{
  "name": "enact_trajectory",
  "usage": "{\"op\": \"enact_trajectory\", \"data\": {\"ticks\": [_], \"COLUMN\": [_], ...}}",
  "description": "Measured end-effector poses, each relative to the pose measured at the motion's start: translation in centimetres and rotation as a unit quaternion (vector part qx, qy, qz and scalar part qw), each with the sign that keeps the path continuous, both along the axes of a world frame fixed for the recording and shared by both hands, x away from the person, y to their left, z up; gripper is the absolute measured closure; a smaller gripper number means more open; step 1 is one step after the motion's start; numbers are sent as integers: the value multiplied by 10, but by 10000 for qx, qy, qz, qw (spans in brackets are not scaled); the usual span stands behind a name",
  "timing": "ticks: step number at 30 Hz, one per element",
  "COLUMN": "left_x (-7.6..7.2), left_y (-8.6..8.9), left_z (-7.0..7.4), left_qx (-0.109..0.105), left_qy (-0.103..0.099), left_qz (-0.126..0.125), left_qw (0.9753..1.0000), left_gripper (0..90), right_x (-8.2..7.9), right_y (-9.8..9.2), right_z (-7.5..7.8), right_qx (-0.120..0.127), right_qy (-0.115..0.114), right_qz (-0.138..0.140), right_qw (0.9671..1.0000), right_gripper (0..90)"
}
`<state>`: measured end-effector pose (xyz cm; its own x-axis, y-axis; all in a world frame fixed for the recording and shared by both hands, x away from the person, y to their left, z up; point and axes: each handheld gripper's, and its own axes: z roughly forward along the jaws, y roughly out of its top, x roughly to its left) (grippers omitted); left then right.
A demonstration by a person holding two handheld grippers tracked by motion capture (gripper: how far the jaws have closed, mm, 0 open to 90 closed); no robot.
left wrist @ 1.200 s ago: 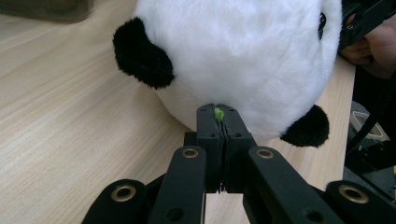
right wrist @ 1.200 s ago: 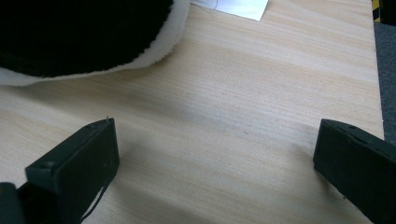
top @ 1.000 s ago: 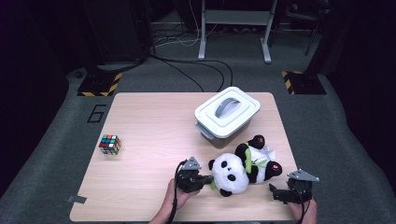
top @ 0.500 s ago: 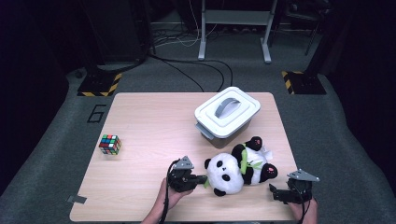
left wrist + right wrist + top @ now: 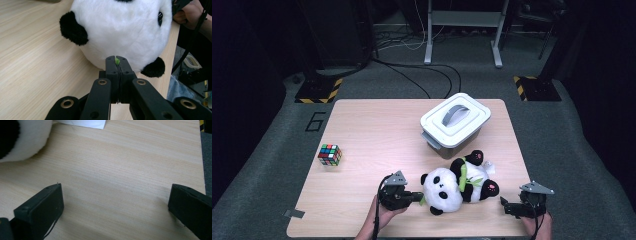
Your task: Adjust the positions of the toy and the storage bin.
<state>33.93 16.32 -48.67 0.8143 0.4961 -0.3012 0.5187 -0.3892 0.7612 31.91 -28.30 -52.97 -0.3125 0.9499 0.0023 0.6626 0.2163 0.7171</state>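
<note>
1. Looking along the left gripper [image 5: 117, 60], we saw its two black jaws pressed flat together, with a thin green sliver [image 5: 116, 60] pinched between their tips.
2. We found those tips right against the white fur of the panda plush toy [image 5: 120, 32], low on its head between the two black ears.
3. We saw the panda [image 5: 457, 183] lying on the wooden table [image 5: 372, 130] near the front edge, just in front of the white lidded box [image 5: 455, 124].
4. We held the right gripper [image 5: 115, 207] with its jaws spread wide over bare wood, gripping nothing; the plush lay well off to one side.
5. We noted a Rubik's cube [image 5: 330, 154] far to the left, apart from everything.
</note>
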Motion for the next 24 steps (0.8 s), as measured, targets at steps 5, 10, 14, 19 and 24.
{"op": "enact_trajectory", "data": {"ticks": [5, 10, 14, 19, 24], "left_x": [0, 0, -2, -2, -3], "left_y": [14, 24, 29, 37, 52], "left_z": [0, -2, -1, -1, 0], "left_qx": [7, -67, -62, -39, -71], "left_qy": [18, 66, 87, 154, 226], "left_qz": [89, 166, 139, 89, 85], "left_qw": [10000, 9998, 9998, 9998, 9997], "left_gripper": [893, 893, 893, 893, 893], "right_x": [0, 1, 7, 15, 22], "right_y": [1, 1, 2, 4, 4], "right_z": [0, 1, 1, 1, 1], "right_qx": [-20, -18, -23, -39, -16], "right_qy": [7, 40, 39, 51, 17], "right_qz": [-36, -64, -32, -16, -25], "right_qw": [10000, 10000, 10000, 10000, 10000], "right_gripper": [0, 0, 0, 0, 0]}}
